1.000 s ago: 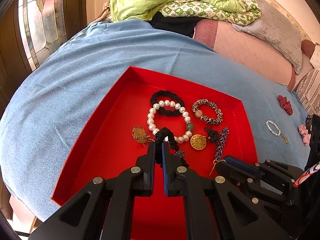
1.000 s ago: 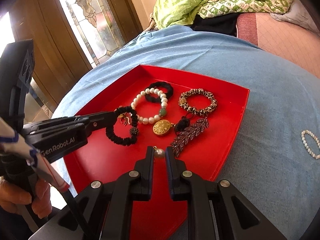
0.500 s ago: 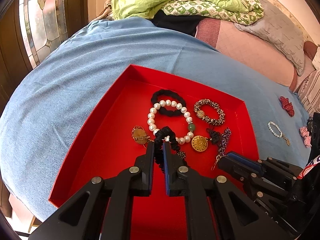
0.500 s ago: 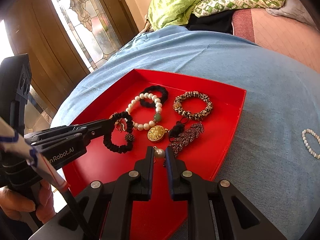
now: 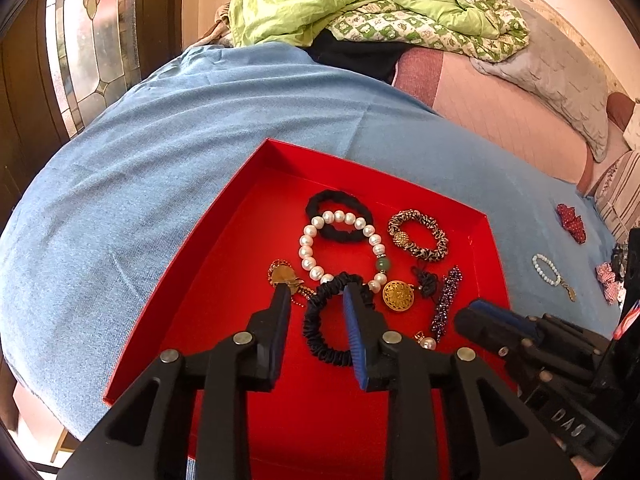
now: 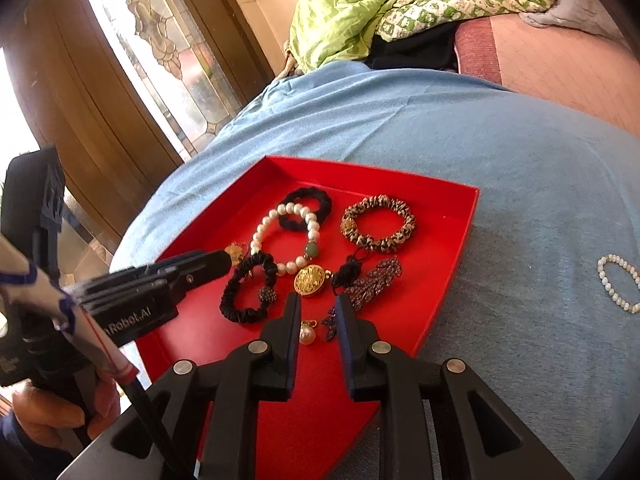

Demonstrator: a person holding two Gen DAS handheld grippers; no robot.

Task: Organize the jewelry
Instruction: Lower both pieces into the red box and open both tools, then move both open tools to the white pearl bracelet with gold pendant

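A red tray on blue cloth holds a pearl bracelet, a gold medallion, a leopard scrunchie, a purple brooch and a far black scrunchie. My left gripper is opening just above a nearer black scrunchie. That scrunchie lies flat on the tray floor and the pads do not press it. My right gripper is opening too. A pearl earring rests loose on the tray between its jaws, beside a small dark charm.
A white bead bracelet lies on the cloth right of the tray. Red bows and a pink bow lie farther right. A green quilt is heaped at the back, and a stained-glass door stands at the left.
Both pairs of jaws have spread apart. The near black scrunchie has dropped out of the left jaws onto the tray. The pearl earring has left the right jaws and lies on the tray.
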